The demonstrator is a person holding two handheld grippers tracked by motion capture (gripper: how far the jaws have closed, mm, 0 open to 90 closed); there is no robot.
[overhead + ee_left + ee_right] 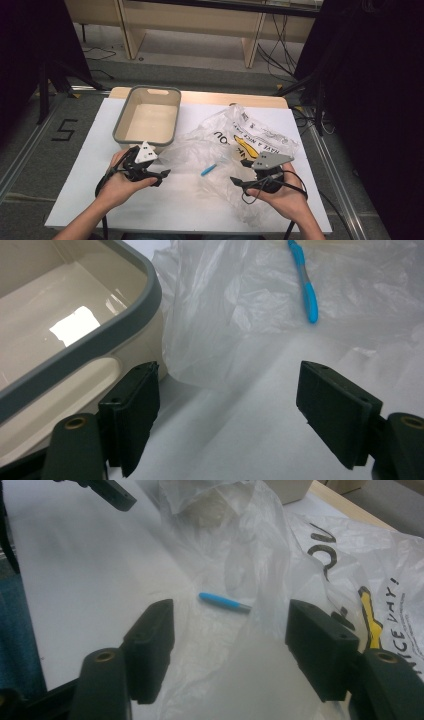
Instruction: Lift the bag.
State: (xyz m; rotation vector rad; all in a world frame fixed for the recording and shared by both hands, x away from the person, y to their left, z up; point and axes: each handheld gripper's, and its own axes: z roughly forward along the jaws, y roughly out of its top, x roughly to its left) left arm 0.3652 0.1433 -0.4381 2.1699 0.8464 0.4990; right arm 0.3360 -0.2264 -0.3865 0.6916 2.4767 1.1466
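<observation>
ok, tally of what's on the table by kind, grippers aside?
Bin, beige with grey rim: 1
Plastic bag, clear with print: 1
Blue pen-like item, lying on the bag: 1
Total: 3

A recording lab: black curtains (380,75), floor cables (280,50), taped floor number (65,130).

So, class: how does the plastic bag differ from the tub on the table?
The plastic bag is thin, see-through and crumpled flat, with black and yellow print; the tub is rigid, cream with a grey rim, and plain. The bag sprawls with a blue pen-like item at it; the tub stands upright, empty. Both rest on the white table.
</observation>
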